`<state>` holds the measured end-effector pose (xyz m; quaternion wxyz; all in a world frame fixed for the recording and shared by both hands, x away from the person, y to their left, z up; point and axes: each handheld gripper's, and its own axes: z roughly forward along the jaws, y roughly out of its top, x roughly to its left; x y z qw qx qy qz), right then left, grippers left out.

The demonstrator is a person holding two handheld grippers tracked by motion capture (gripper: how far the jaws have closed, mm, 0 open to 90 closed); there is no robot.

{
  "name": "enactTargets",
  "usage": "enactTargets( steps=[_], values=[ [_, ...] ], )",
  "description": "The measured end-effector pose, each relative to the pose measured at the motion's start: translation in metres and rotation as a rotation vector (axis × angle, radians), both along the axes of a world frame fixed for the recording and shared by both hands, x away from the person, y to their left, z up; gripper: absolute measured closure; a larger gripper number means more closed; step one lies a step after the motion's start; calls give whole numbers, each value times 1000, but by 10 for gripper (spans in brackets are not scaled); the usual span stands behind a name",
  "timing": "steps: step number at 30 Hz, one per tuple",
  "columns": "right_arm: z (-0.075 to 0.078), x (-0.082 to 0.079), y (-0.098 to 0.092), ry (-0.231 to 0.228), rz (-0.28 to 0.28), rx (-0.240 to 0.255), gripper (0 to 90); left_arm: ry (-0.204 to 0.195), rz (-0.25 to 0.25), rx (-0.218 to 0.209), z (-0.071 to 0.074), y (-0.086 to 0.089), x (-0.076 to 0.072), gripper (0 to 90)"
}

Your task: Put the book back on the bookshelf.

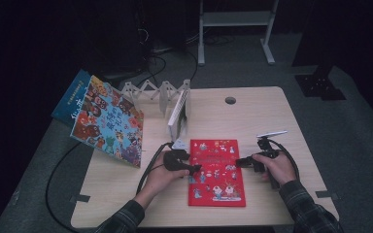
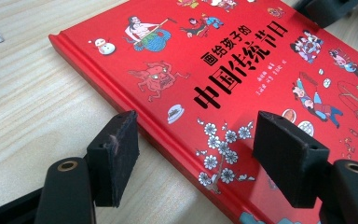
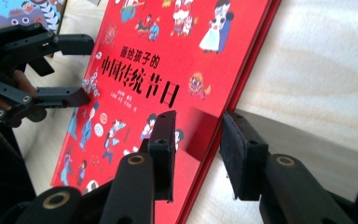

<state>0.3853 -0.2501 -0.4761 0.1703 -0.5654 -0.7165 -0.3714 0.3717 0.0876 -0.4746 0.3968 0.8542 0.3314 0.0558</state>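
The red book (image 1: 217,172) lies flat on the tabletop (image 1: 272,111). Left tongs (image 2: 196,158) stand apart, straddling its spine edge. Right tongs (image 3: 198,154) stand apart, straddling the opposite edge, not pressing on it.

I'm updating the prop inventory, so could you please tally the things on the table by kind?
Books lying flat: 1, the red book
Books propped at the table's left edge: 2, the colourful picture book over a blue book
Books standing in the rack: 1, a white book
Folding racks: 1, the white rack
Total: 5
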Motion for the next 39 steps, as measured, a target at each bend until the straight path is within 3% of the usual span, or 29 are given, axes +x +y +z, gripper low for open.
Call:
enactTargets(
  steps=[9, 20, 27, 39],
  values=[
    [-1, -3, -1, 24, 17, 18, 647, -1, -3, 4, 0, 0, 0, 300],
    [5, -5, 3, -28, 50, -24, 646, 10, -1, -10, 0, 1, 1, 300],
    [16, -8, 0, -72, 47, 28, 637, 36, 10, -48, -1, 4, 3, 300],
    [13, -2, 10, -102, 65, 88, 577, 59, 27, -81, -1, 7, 4, 300]
  ],
)
